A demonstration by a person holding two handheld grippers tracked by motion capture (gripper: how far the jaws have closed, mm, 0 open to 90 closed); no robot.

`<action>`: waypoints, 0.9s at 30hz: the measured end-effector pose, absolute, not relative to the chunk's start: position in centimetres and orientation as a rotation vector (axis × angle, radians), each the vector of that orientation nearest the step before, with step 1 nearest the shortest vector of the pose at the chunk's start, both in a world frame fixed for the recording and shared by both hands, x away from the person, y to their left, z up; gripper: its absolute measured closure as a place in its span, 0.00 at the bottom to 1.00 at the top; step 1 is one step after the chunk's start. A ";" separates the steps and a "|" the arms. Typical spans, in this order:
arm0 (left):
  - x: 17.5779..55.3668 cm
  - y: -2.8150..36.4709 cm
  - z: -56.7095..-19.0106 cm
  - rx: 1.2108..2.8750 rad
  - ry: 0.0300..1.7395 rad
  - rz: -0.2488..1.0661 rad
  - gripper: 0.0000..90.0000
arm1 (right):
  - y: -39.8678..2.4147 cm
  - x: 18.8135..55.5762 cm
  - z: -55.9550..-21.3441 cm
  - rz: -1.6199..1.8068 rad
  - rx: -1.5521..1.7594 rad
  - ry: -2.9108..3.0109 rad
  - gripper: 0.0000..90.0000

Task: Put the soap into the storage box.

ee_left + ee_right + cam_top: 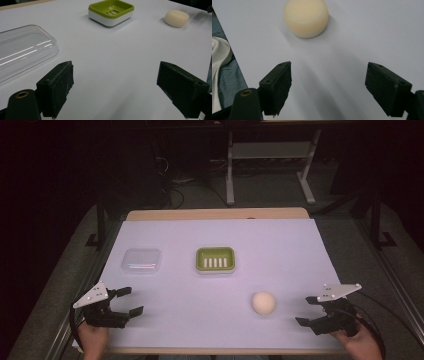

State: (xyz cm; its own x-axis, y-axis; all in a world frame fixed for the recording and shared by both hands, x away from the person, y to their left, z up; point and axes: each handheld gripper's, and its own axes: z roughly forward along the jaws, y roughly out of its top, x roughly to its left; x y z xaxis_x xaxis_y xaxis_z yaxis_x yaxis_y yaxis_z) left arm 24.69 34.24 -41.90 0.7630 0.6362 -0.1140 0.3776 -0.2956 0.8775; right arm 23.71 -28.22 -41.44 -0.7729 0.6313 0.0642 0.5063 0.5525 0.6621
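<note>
My left gripper (127,301) sits at the near left table edge, jaws apart, nothing between them; my right gripper (310,310) at the near right, jaws wide too, empty; round cream soap (263,302) lies on the white sheet (210,285) just ahead of the right jaws, not touching; farther back, clear lid (141,261) on the left, green soap dish (215,259) mid-table
</note>
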 end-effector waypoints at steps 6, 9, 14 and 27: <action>24.7 34.3 -41.9 1.916 0.775 0.317 0.15 | -27.5 23.7 -41.2 1.041 0.942 2.611 0.24; 24.7 34.3 -41.9 1.919 0.771 0.316 0.15 | -27.1 23.8 -41.1 1.037 0.927 2.619 0.24; 24.7 34.3 -41.9 1.922 0.770 0.319 0.15 | -26.7 24.2 -41.0 1.033 0.927 2.627 0.24; 24.7 34.2 -42.0 1.925 0.772 0.321 0.15 | -25.6 25.0 -40.6 1.034 0.889 2.641 0.24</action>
State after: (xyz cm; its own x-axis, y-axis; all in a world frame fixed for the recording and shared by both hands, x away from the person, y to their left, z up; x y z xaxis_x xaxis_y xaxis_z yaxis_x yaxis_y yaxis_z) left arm 24.67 34.22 -41.97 0.7612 0.6397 -0.1066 0.3749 -0.3000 0.8772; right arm 25.01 -25.57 -40.59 -0.8079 0.5865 0.0569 0.4693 0.5820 0.6641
